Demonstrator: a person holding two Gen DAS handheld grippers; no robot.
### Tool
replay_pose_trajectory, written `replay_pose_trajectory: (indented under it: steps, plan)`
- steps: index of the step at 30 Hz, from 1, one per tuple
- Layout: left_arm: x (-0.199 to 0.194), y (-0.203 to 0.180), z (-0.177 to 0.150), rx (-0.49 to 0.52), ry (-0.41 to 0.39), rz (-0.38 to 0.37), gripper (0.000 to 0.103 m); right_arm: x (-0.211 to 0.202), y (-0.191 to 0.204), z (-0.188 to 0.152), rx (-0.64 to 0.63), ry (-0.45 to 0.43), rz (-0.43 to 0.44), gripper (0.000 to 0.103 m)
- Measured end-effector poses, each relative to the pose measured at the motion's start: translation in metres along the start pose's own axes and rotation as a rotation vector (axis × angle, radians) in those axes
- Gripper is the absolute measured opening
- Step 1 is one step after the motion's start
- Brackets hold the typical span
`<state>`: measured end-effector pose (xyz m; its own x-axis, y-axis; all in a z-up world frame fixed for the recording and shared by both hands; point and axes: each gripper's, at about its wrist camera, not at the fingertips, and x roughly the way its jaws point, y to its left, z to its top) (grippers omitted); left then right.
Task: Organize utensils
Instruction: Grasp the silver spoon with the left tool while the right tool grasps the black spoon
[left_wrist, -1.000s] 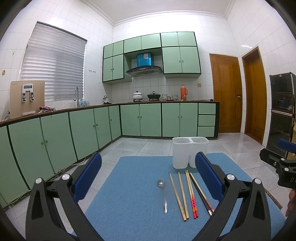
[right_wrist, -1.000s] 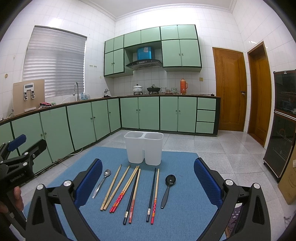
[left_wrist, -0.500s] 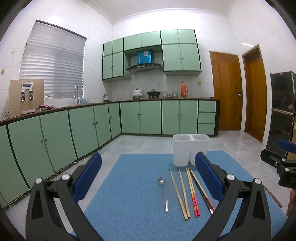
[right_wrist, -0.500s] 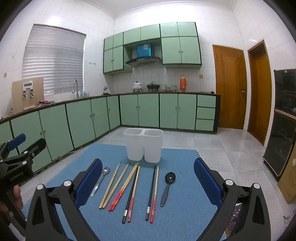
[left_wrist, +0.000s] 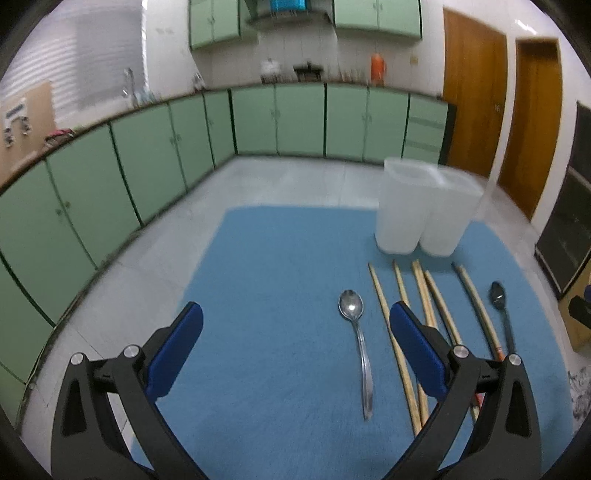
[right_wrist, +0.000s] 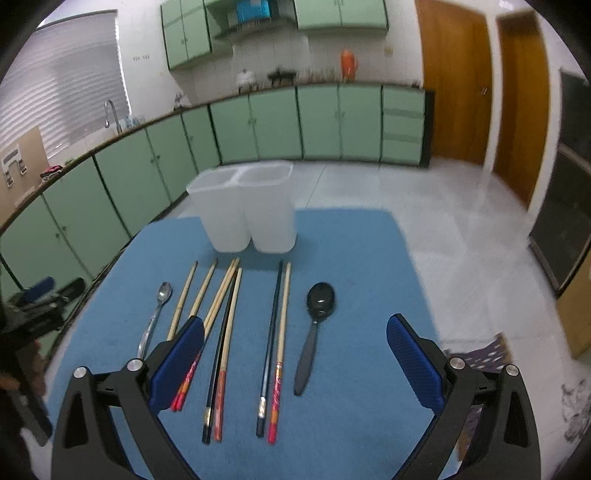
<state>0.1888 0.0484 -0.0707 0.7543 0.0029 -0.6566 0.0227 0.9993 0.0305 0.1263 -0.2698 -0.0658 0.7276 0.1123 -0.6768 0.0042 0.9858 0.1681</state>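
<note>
Utensils lie in a row on the blue tabletop (right_wrist: 351, 258): a metal spoon (right_wrist: 155, 314) at the left end, then chopsticks (right_wrist: 225, 332), and a black spoon (right_wrist: 316, 325) at the right end. Just behind them stands a white two-compartment holder (right_wrist: 251, 210), upright. Both tools hover above the row, spread wide and holding nothing: the left tool (left_wrist: 295, 343) near the metal spoon (left_wrist: 356, 339), the right tool (right_wrist: 295, 354) over the black spoon.

two spoons (right_wrist: 320, 300), eight chopsticks (right_wrist: 282, 325), one holder (right_wrist: 242, 210)
</note>
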Motion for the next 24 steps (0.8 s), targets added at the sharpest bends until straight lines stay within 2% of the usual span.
replay_pose_trajectory:
  steps: [3,5,7,11,18,24]
  plan:
    - [0.034,-0.012,0.007,0.025,0.066,-0.009,0.097,0.033,-0.007,0.009,0.02,0.083,0.033,0.087]
    - [0.051,-0.024,0.007,0.036,0.104,-0.017,0.091,0.056,-0.013,0.015,0.037,0.14,0.042,0.082]
    - [0.07,-0.031,0.008,0.038,0.158,-0.035,0.076,0.073,-0.013,0.017,0.044,0.176,0.048,0.079]
    - [0.099,-0.034,0.008,0.014,0.241,-0.065,0.069,0.101,-0.014,0.023,0.04,0.232,0.035,0.07]
    - [0.118,-0.042,0.008,0.03,0.294,-0.094,0.06,0.136,-0.026,0.025,0.099,0.333,0.019,0.056]
    - [0.124,-0.043,0.003,0.013,0.318,-0.127,0.052,0.145,-0.032,0.025,0.139,0.363,0.019,0.055]
